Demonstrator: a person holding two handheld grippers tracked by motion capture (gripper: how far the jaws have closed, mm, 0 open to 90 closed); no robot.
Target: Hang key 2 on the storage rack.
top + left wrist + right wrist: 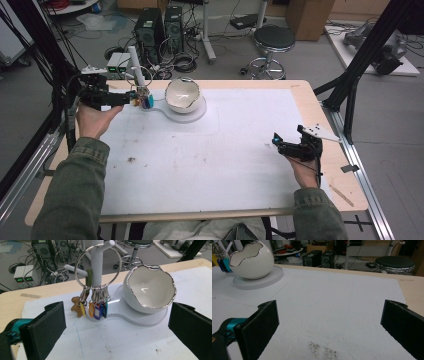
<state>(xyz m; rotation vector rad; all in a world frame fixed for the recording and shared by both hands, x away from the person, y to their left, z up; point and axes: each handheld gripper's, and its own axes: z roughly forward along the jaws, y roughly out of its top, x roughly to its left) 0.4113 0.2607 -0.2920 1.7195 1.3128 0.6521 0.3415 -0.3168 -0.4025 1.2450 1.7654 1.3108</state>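
A white post stand [97,262] rises from a flat white base [140,318] at the table's far left. A large metal ring hangs on one of its pegs and carries a bunch of coloured key tags [98,308] and a brown gingerbread charm [76,306]. Beside it on the base sits a white egg-shaped bowl [150,287] with a wavy silver rim, empty inside. My left gripper [131,98] is open just in front of the tags [145,101], its jaws wide apart with nothing between them. My right gripper [278,141] is open over the mat at the right, far from the bowl [182,94].
A white mat [210,160] covers most of the wooden table, with dark specks [131,160] at front left. Beyond the far edge stand computer towers [150,30], power supplies [117,62] and a stool [272,42]. Black frame bars [360,60] flank the table.
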